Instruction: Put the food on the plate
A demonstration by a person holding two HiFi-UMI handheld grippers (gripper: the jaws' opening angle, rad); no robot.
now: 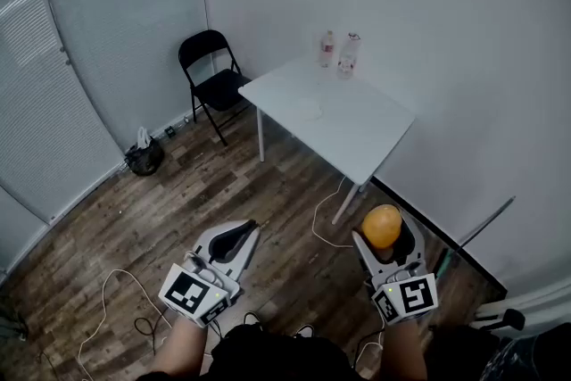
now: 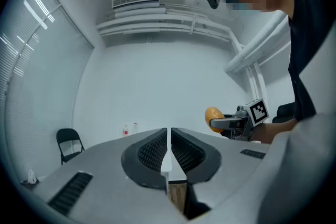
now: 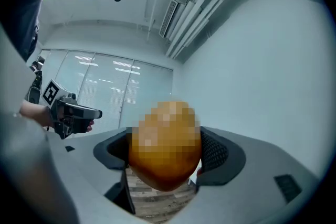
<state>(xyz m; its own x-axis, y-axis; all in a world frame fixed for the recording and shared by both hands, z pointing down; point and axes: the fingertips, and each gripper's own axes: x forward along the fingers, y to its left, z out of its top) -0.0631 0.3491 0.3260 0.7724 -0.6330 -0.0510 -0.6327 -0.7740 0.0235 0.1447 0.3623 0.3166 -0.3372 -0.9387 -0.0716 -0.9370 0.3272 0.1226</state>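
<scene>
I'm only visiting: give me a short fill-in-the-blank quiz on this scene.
1. The right hand-held gripper holds a round fruit coloured ___.
2. The jaws of the left hand-held gripper are ___, with nothing between them.
3. On the white table stand ___ bottles.
Missing words: orange; shut; two.

The left gripper [image 1: 244,229] and right gripper [image 1: 384,236] have pale grey moulded shells with dark slotted vents [image 2: 71,191], black ribbed pads [image 2: 152,150] lining the jaws, and a white cube [image 1: 192,292] bearing black square markers. The person wears a dark top [image 1: 268,359].
</scene>
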